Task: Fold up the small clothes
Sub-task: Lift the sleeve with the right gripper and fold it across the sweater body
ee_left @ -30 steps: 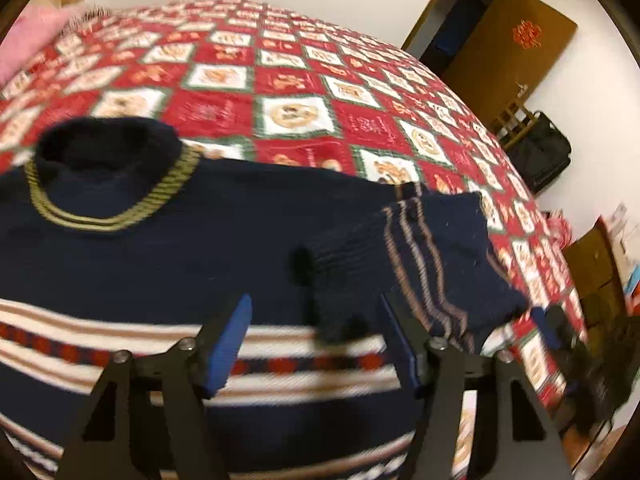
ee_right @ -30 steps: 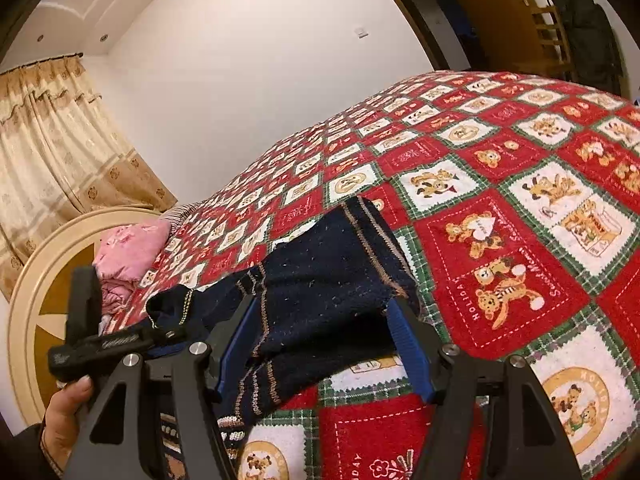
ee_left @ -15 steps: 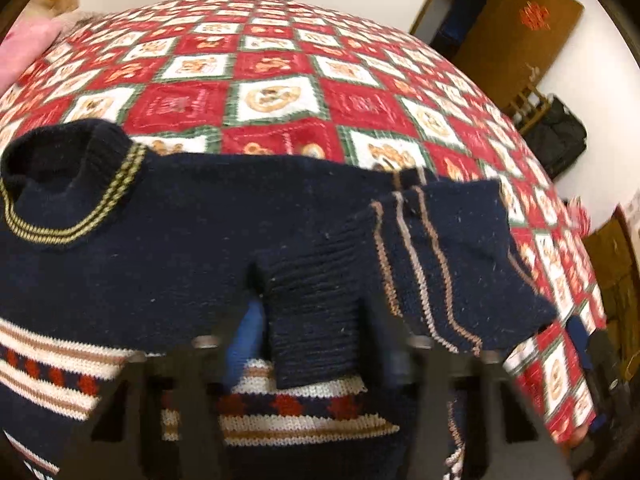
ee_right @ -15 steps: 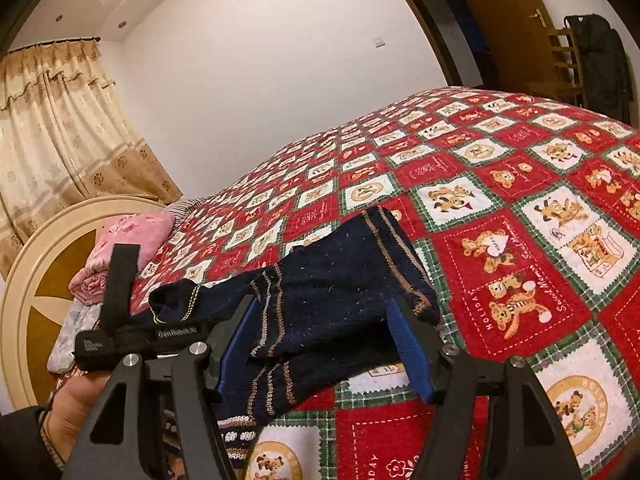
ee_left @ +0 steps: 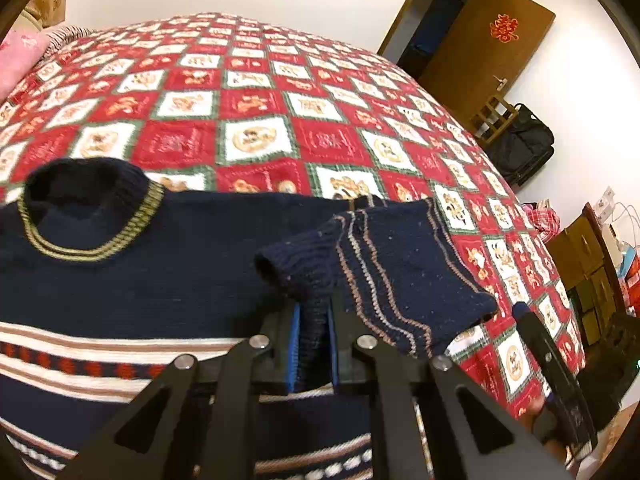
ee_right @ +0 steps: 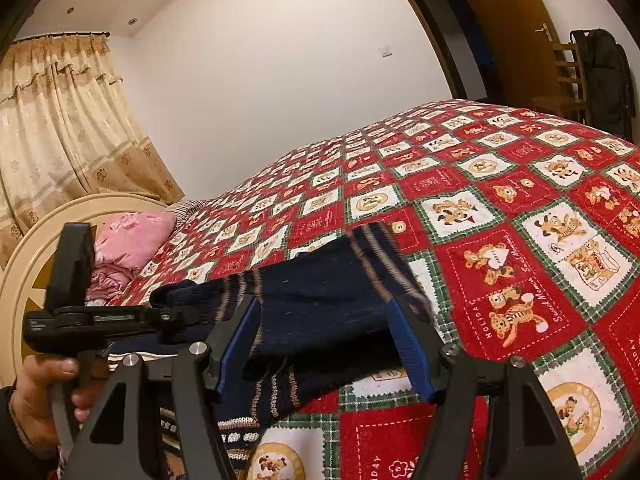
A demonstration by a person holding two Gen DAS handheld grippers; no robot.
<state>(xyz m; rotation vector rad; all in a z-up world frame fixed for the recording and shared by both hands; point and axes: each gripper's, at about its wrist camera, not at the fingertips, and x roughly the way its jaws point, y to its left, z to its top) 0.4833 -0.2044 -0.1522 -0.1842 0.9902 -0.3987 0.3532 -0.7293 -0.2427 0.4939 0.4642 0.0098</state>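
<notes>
A small navy knit sweater (ee_left: 132, 264) with striped bands lies flat on the red patchwork bedspread (ee_left: 256, 92), collar to the left. Its right sleeve (ee_left: 400, 264) is folded in over the body. My left gripper (ee_left: 313, 336) is shut on the sleeve's ribbed cuff. In the right wrist view the sleeve (ee_right: 320, 300) is raised between the fingers of my right gripper (ee_right: 328, 344), which is open and holds nothing. The left gripper (ee_right: 100, 320) shows there at the left, held in a hand.
Pink folded clothes (ee_right: 128, 244) lie by the cream headboard (ee_right: 60, 220) at the bed's head. A brown door (ee_left: 480, 40), a wooden chair and a black bag (ee_left: 520, 148) stand beyond the far side. Cabinets (ee_left: 588, 272) stand at the right.
My left gripper moved forward onto the sleeve cuff and shut on it. The right gripper stayed open around the sleeve.
</notes>
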